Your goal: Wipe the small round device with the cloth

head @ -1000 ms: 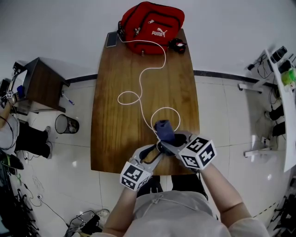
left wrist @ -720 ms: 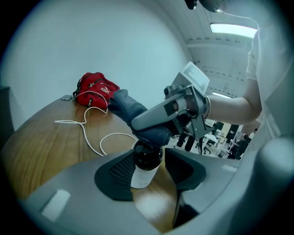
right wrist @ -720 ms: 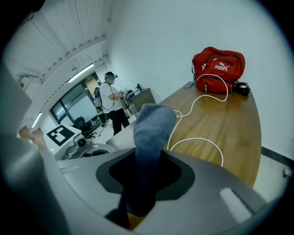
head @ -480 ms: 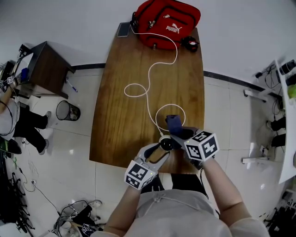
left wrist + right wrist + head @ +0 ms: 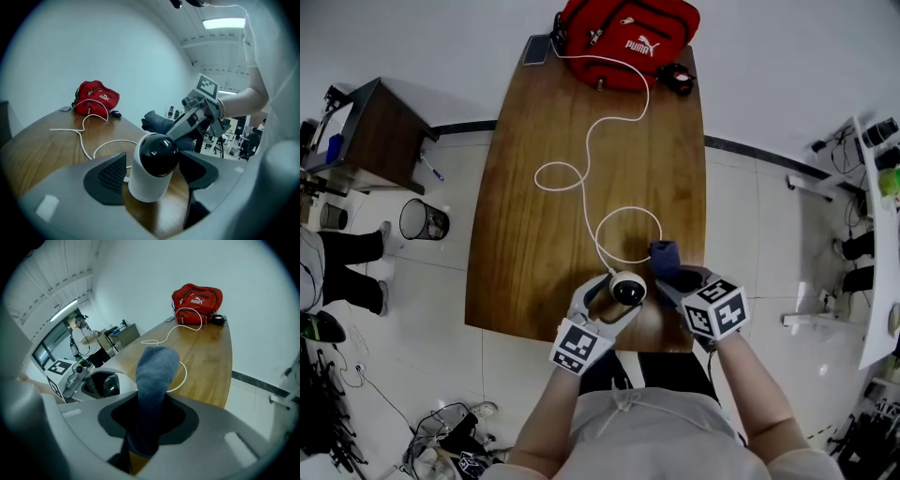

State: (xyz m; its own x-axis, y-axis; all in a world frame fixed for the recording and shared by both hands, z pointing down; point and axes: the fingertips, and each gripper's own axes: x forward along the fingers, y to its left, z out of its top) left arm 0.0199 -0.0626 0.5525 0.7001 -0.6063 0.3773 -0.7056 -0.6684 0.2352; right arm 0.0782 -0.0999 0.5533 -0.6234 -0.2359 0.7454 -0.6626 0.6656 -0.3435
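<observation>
The small round device (image 5: 627, 288), white with a glossy black dome, stands on the wooden table (image 5: 525, 253) near its front edge. My left gripper (image 5: 617, 292) straddles it. In the left gripper view the device (image 5: 154, 164) sits between the jaws, which are opening, and the left pad stands a little off its side. My right gripper (image 5: 673, 274) is just right of the device, shut on a dark blue cloth (image 5: 664, 255). In the right gripper view the cloth (image 5: 157, 371) sticks up from the jaws of the right gripper (image 5: 150, 420). The cloth is off the device.
A white cable (image 5: 581, 178) loops from the device to a red bag (image 5: 626, 33) at the table's far end. A phone (image 5: 536, 50) and a small black item (image 5: 679, 80) flank the bag. On the floor to the left are a bin (image 5: 424, 220) and a side table (image 5: 366, 131).
The cloth has come off the device and moved right with the right gripper. The left jaws have spread wider around the device, which now shows fully.
</observation>
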